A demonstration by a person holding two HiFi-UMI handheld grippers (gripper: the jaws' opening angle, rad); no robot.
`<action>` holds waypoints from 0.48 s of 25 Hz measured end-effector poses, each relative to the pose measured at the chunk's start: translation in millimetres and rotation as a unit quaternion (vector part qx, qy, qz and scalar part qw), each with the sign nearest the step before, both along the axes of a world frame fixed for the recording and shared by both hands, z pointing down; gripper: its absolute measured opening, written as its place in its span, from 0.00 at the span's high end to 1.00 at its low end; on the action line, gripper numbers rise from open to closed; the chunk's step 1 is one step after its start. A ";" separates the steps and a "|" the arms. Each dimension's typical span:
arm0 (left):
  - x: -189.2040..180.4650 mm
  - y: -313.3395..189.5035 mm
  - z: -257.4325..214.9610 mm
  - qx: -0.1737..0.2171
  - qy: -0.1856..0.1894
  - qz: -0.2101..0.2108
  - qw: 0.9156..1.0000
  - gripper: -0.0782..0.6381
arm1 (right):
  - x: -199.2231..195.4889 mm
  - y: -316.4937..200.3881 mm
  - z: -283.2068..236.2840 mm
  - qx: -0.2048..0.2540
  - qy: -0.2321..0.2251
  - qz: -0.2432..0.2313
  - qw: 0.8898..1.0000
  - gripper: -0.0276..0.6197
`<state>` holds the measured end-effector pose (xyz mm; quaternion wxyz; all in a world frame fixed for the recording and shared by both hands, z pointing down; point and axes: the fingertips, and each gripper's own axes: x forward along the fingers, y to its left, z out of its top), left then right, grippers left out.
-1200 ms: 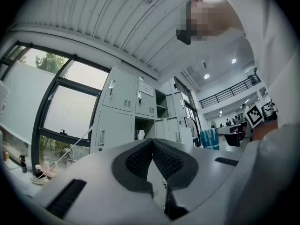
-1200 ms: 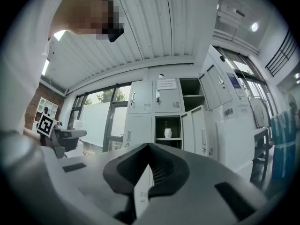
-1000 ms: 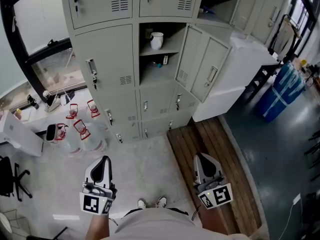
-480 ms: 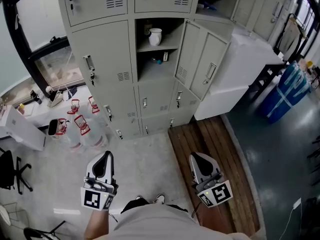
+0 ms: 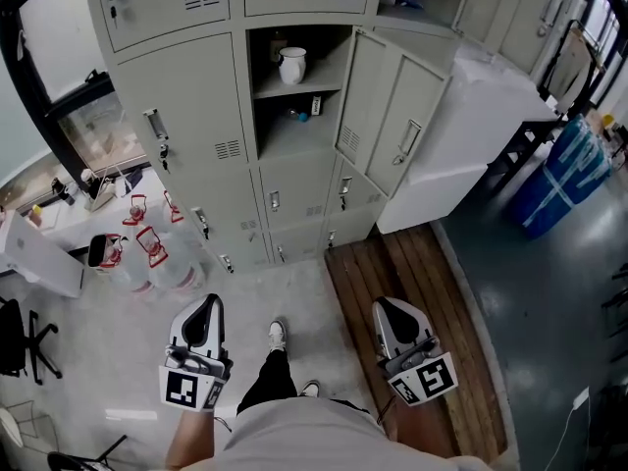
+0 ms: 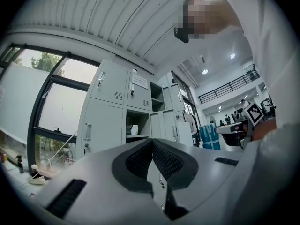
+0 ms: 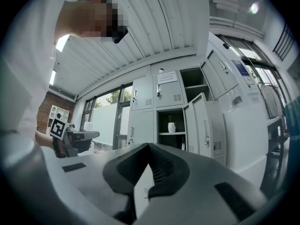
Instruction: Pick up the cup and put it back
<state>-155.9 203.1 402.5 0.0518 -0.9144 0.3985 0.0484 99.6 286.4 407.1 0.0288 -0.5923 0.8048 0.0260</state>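
A white cup [image 5: 291,65] stands on the upper shelf of an open grey locker [image 5: 294,96]; it also shows small in the left gripper view as the cup [image 6: 134,130] and in the right gripper view as the cup [image 7: 171,127]. My left gripper [image 5: 206,314] is held low at the lower left, far from the locker, jaws shut with nothing between them. My right gripper [image 5: 390,314] is held low at the lower right, also shut and empty. Both point toward the lockers.
The locker's door [image 5: 392,126] hangs open to the right. Large water bottles with red handles [image 5: 147,258] stand on the floor at the left. A wooden pallet [image 5: 412,283] lies under my right gripper. A blue barrel [image 5: 559,180] stands at the far right. The person's shoe [image 5: 278,335] steps forward.
The view has shifted closer to the lockers and a foot has stepped forward. Both grippers stay low and shut.
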 end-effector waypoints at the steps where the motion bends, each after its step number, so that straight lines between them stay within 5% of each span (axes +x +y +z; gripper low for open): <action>1: 4.2 -8.7 2.3 -0.002 0.003 0.003 1.000 0.86 | 2.5 -6.6 0.7 -0.001 0.001 0.003 1.000 0.94; 12: 43.4 -154.0 -8.6 0.002 0.018 0.040 0.999 0.86 | 20.7 -145.0 -10.4 -0.011 0.007 0.014 1.000 0.94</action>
